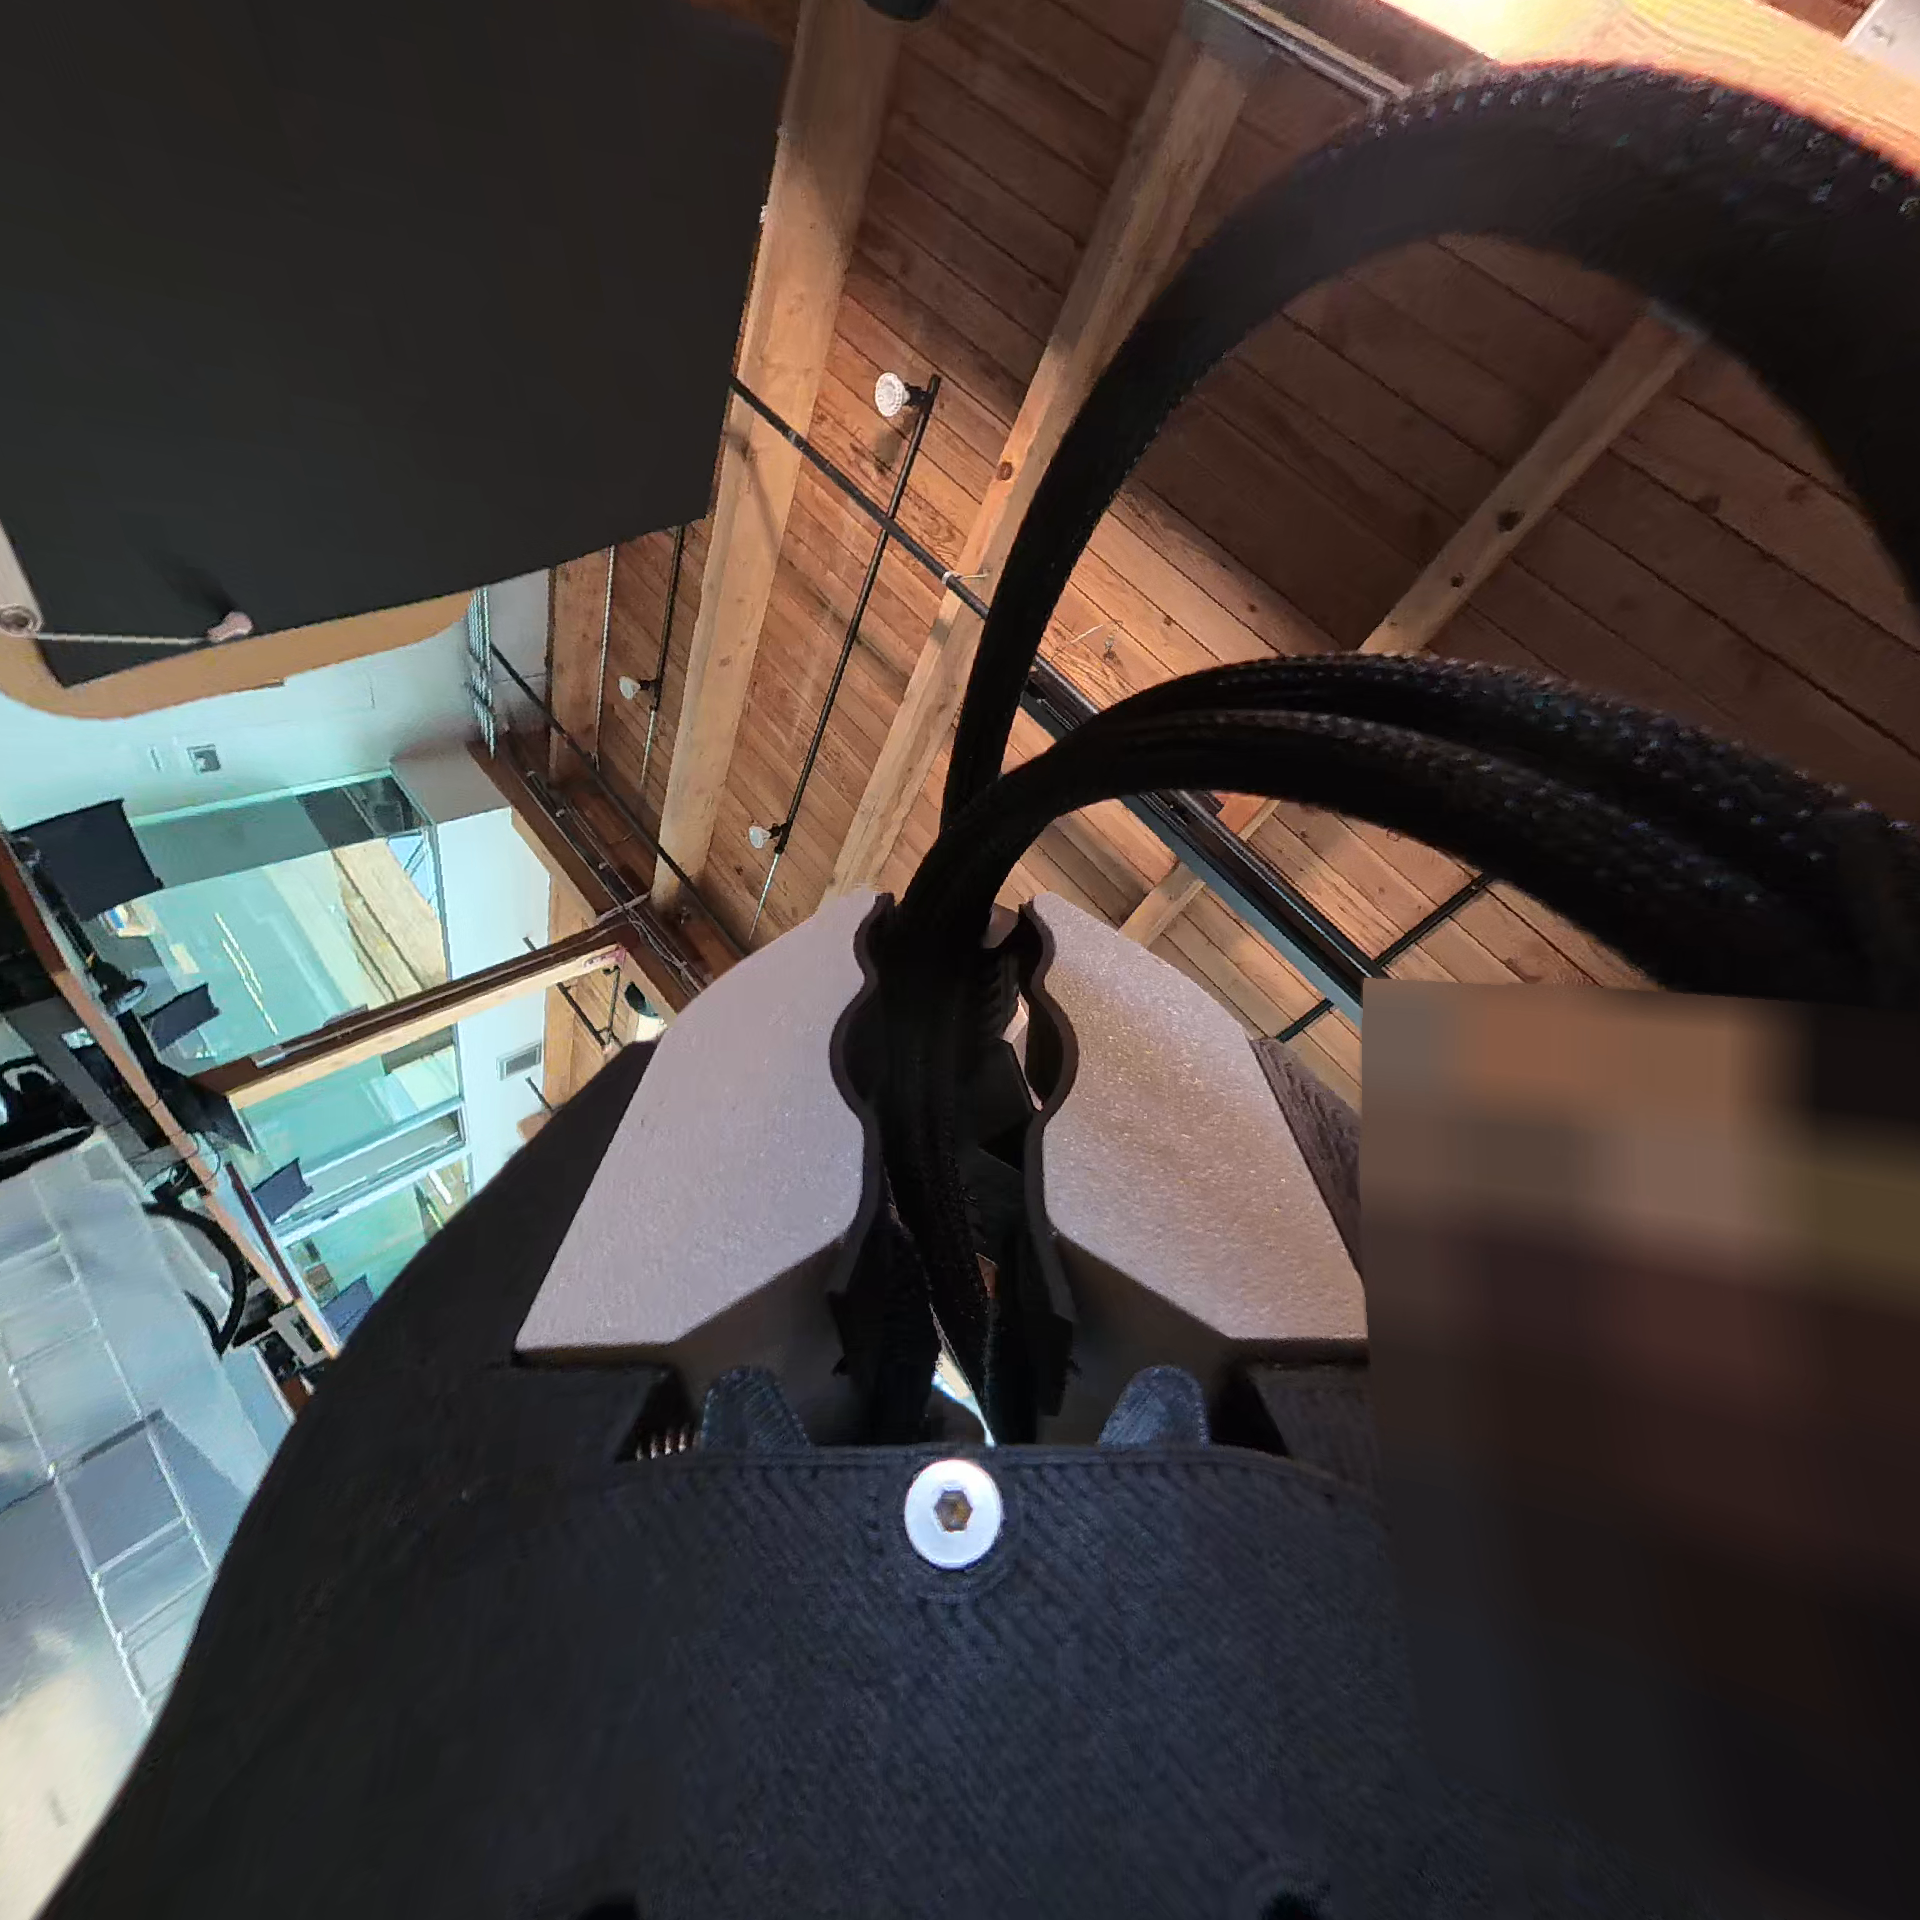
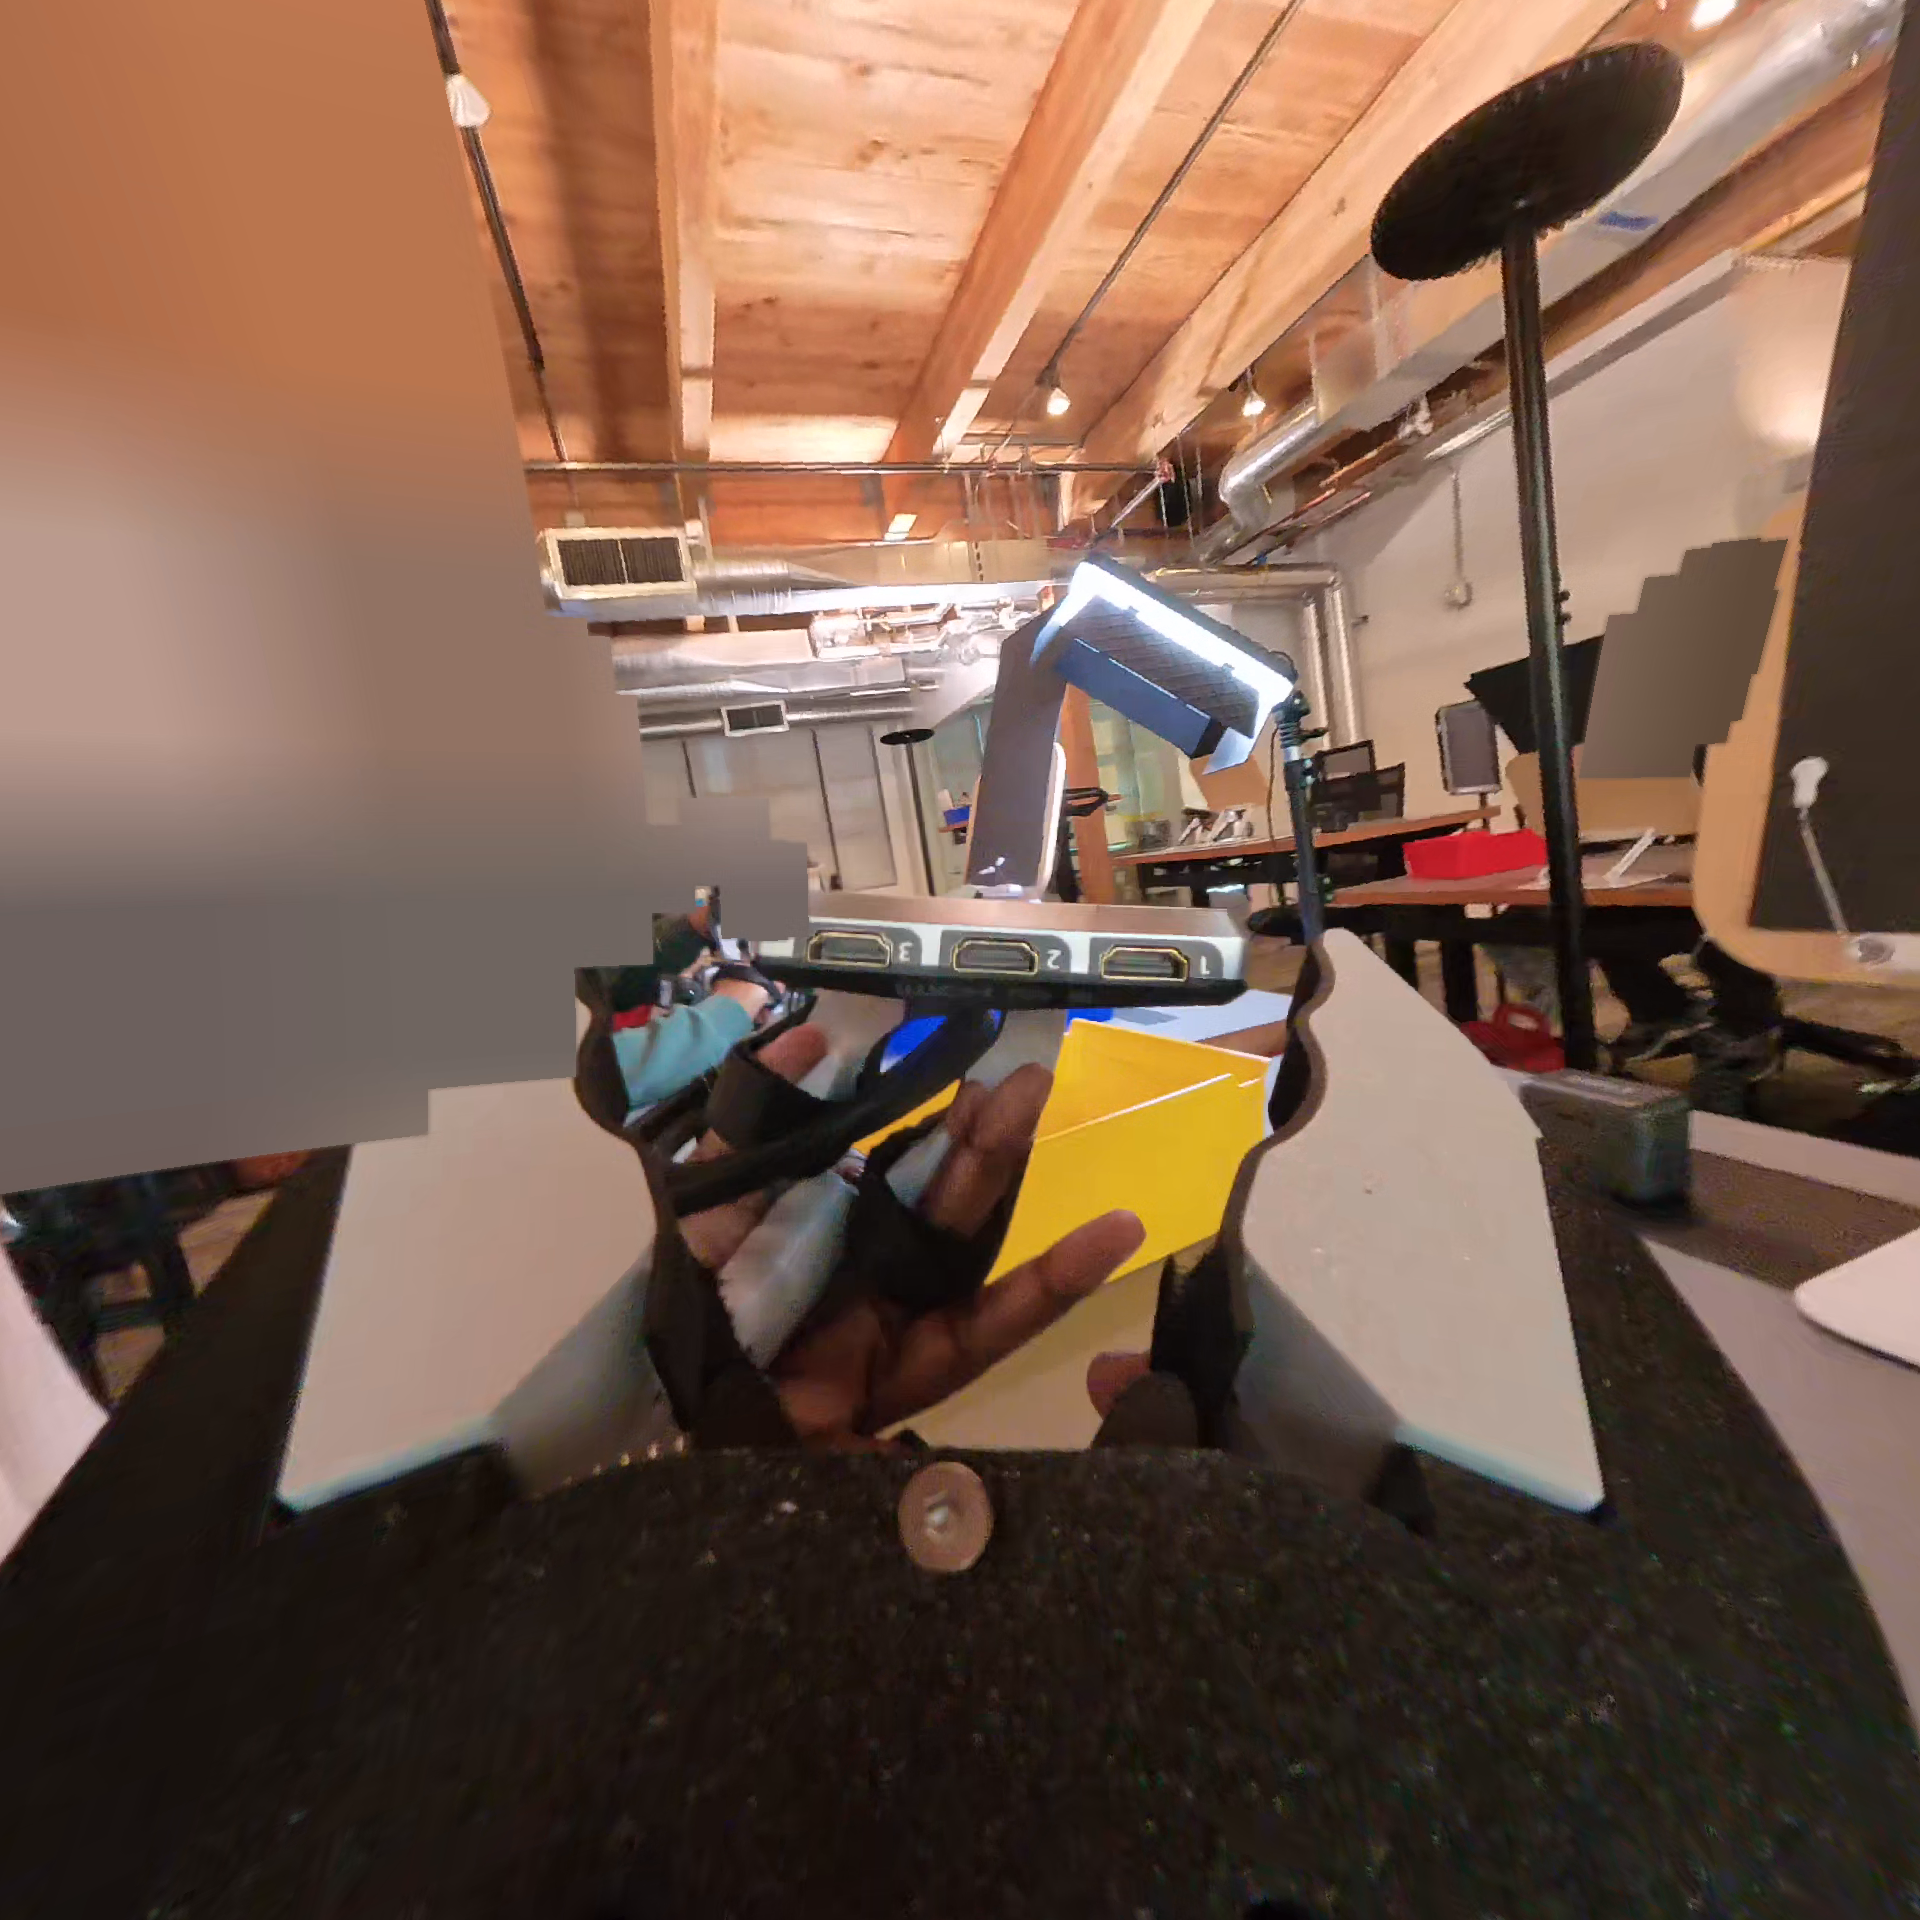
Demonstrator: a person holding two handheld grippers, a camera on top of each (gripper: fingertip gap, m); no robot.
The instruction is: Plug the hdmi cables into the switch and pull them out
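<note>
Nothing plugged yet: left gripper (image 1: 951, 1029) clamped on bundled cables (image 1: 1351, 748), aimed at the ceiling; right gripper (image 2: 951, 1091) spread, empty, facing the switch (image 2: 997, 951) with three visible ports bare; plugging and pulling remain.

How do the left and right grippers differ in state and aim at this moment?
The left gripper is shut on the black braided cables; the right gripper is open and holds nothing. The left gripper aims up at the wooden ceiling, while the right gripper faces the HDMI switch, whose three visible ports are empty. Both have pale grey fingers on black bodies.
</note>
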